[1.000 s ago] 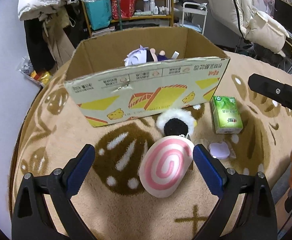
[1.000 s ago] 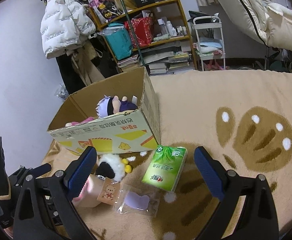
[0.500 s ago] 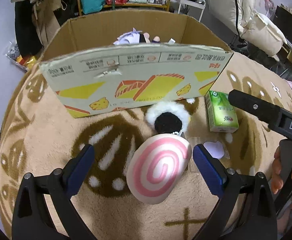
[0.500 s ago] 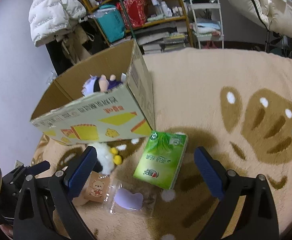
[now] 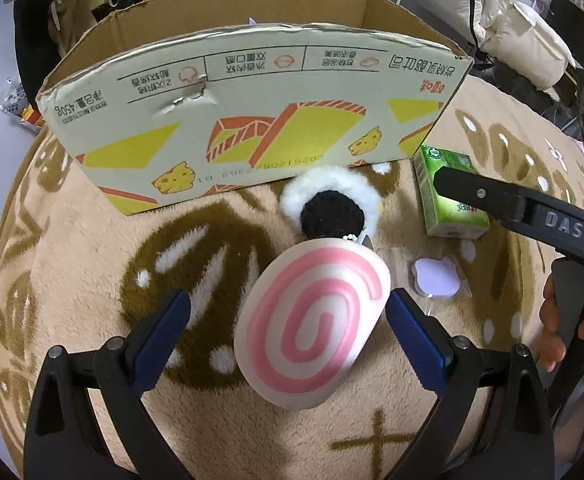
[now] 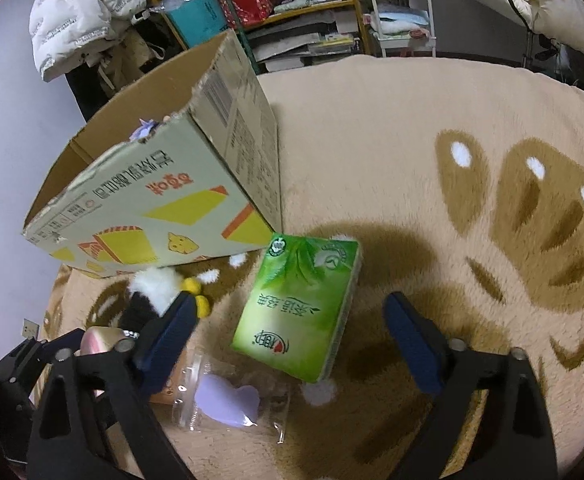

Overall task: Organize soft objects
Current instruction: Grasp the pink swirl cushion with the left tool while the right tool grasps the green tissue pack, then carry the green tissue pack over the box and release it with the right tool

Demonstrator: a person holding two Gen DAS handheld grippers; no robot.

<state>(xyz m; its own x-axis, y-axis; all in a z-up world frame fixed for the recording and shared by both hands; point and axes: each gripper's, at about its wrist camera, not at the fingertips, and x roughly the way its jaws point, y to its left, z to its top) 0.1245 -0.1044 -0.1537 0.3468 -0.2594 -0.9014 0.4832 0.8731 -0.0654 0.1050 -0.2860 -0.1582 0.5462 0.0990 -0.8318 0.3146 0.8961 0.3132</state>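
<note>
A big cardboard box (image 5: 251,92) with yellow cheese pictures sits on a fluffy tan rug (image 6: 412,140) with brown paw prints. Something purple (image 6: 144,130) peeks over its torn top edge, but what it is cannot be made out. Right in front of the box lies a fuzzy black and white plush (image 5: 330,204), touching the box wall. Just beside it is a green tissue pack (image 6: 302,304), close to the box corner. A little purple squishy in a clear bag (image 6: 227,400) lies near the tissue pack. The pink swirl roll plush (image 5: 312,324) lies on the rug, its far end touching the fuzzy plush. The left gripper (image 5: 287,324) is wide open, with the roll between its blue fingers (image 5: 159,332) but not squeezed. The right gripper (image 6: 292,340) is also wide open and holds nothing; the tissue pack lies between its fingers (image 6: 412,340).
</note>
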